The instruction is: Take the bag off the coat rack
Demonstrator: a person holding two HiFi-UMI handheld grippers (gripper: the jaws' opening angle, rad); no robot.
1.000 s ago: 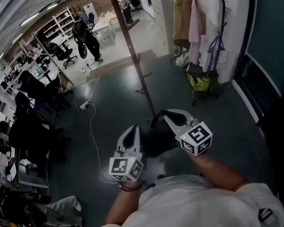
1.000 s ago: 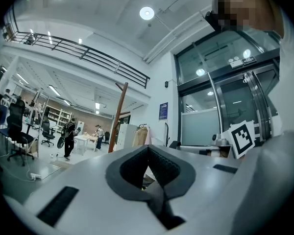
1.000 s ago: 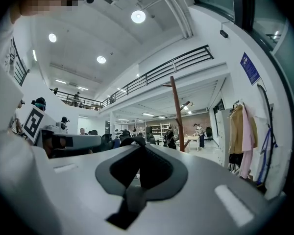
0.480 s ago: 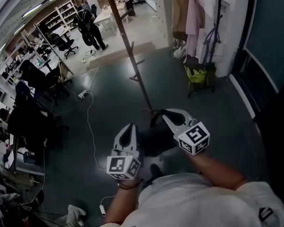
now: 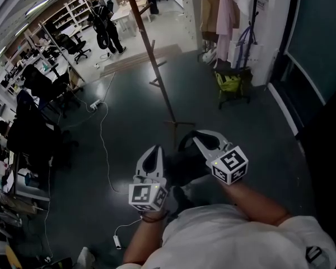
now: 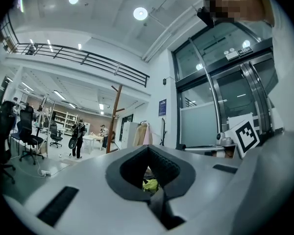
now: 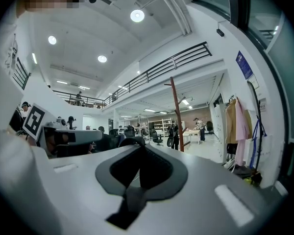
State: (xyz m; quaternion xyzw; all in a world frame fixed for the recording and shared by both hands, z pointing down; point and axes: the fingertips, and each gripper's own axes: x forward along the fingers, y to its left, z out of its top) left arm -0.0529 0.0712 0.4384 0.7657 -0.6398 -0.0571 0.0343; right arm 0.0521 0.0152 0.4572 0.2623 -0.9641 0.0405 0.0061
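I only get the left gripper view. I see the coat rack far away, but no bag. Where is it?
Observer: The head view shows a black bag hanging low between both grippers, away from the coat rack.
Operator: Who's holding it?
Observer: The right gripper; its jaws are shut, the bag's strap looping up to its tips.
Operator: What's the yellow-green thing through my jaws?
Observer: It sits low beneath hanging coats, right of the rack.

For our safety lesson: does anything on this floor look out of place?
A white cable trails loose across the dark floor from a power strip, left of the coat rack; it looks like a trip hazard. Nothing seems spilled or broken.
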